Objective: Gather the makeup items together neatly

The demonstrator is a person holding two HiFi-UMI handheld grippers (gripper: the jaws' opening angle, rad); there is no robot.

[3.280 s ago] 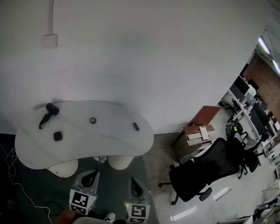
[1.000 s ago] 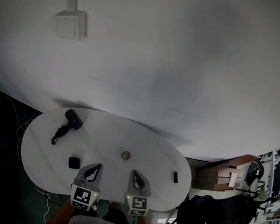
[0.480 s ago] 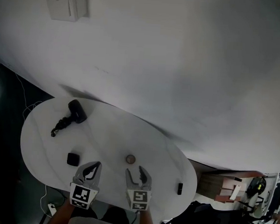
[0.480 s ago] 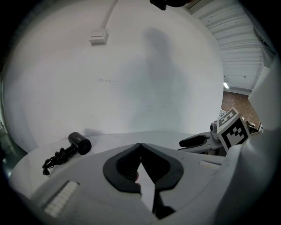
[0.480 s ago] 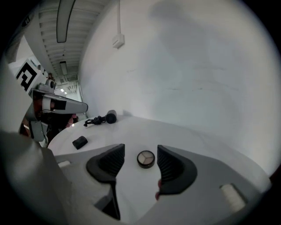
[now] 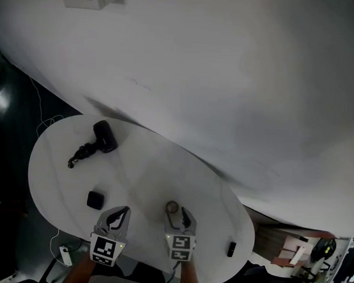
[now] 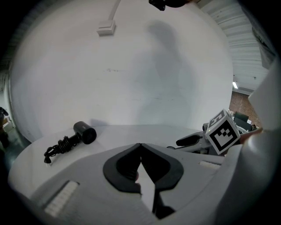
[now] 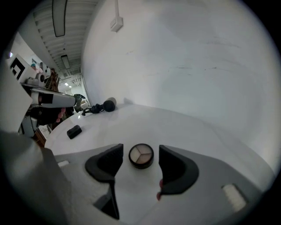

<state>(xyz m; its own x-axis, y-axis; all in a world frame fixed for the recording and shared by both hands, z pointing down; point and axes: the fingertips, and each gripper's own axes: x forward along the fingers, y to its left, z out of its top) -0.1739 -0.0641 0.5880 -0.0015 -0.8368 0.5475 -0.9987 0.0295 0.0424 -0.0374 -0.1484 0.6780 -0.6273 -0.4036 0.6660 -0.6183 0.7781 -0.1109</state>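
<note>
Head view puts the job at its very start: the makeup items lie scattered over the white worktop (image 6: 151, 166), and none has been brought next to another. A small black square case (image 6: 94, 198) sits toward the left front. The round eyeshadow pot (image 6: 172, 207) sits near the front edge about midway along, and a little black stick-shaped item (image 6: 231, 249) lies well apart at the far right end. At the back left is a black corded thing that looks like a small hair dryer (image 6: 99, 140), well away from the rest; I can't say whether it counts among the makeup. So all the gathering is left to do, and I judge that I am lining up the first pick. My right gripper (image 8: 140, 151) points down at the eyeshadow pot. Its jaws have just been opening and stand moderately apart, one on each side of the pot. The pot rests on the worktop between them with a gap on either side, so neither pad touches it and nothing is gripped yet. My left gripper (image 7: 140, 146) has its jaws brought together at the tips with nothing between them. It hangs over the front of the worktop, near the black case but not touching it.
</note>
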